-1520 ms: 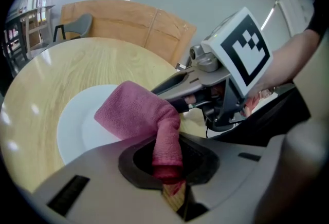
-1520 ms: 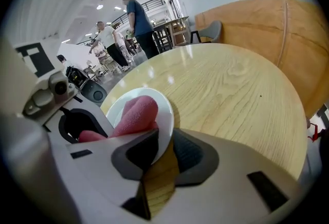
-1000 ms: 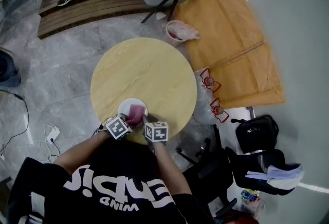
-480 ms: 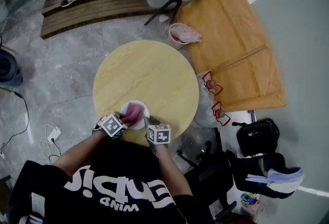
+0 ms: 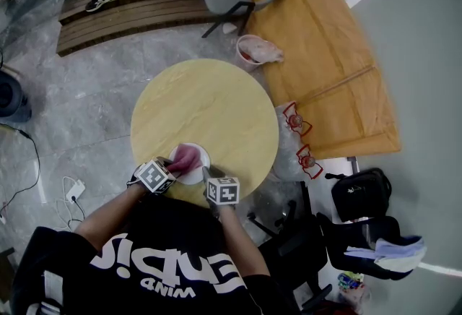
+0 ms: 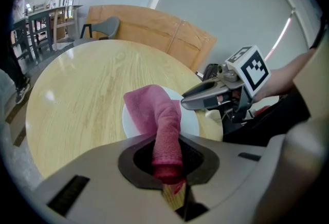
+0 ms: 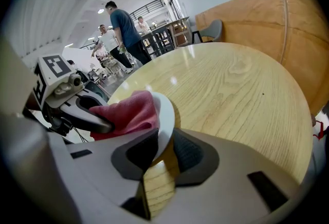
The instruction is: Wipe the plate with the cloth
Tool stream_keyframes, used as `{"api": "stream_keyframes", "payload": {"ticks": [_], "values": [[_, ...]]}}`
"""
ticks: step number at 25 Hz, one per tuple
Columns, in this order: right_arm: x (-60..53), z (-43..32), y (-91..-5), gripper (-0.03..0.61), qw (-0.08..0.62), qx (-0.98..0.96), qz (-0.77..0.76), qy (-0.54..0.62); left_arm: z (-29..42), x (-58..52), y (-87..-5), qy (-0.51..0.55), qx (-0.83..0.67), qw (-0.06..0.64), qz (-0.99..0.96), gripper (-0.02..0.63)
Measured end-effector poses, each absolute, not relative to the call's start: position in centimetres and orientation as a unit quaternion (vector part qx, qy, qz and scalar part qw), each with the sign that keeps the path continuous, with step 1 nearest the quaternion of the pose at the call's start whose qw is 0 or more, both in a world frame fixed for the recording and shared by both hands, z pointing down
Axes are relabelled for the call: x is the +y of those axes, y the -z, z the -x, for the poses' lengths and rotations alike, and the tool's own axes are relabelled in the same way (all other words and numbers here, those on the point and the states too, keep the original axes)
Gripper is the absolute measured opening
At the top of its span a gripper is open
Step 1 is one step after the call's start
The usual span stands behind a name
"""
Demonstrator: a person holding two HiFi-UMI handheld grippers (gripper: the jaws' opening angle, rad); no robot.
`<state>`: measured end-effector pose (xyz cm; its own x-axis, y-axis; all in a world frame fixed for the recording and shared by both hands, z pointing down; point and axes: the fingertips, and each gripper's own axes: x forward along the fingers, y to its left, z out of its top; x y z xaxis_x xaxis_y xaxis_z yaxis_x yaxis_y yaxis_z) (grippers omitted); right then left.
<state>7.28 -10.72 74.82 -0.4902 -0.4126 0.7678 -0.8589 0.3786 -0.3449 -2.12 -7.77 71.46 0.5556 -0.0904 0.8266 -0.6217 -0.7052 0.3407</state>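
Left claw tight on cloth, lengthwise toward plate centre; right claw tight on plate rim.

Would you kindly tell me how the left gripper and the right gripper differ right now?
The left gripper is shut on the pink cloth, while the right gripper is shut on the rim of the white plate. The left gripper's cloth spreads over the plate's face; the right gripper touches only its edge. Both are shut and meet at the plate on the round table.
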Motion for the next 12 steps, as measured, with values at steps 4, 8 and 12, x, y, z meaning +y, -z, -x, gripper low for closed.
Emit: {"api": "stream_keyframes", "payload": {"ticks": [4, 8, 12], "values": [[-10.59, -7.38, -74.86, 0.107, 0.295, -0.777, -0.409, -0.377, 2.6, -8.17, -71.61, -0.414, -0.227, 0.317, -0.822, 0.051], [-10.57, -7.34, -74.83, 0.107, 0.294, -0.777, -0.409, -0.377, 2.84, -8.32, -71.28, -0.412, -0.228, 0.317, -0.823, 0.051], [-10.51, -7.31, -74.79, 0.107, 0.293, -0.778, -0.409, -0.377, 3.05, -8.28, -71.14, -0.411, -0.23, 0.321, -0.822, 0.051]]}}
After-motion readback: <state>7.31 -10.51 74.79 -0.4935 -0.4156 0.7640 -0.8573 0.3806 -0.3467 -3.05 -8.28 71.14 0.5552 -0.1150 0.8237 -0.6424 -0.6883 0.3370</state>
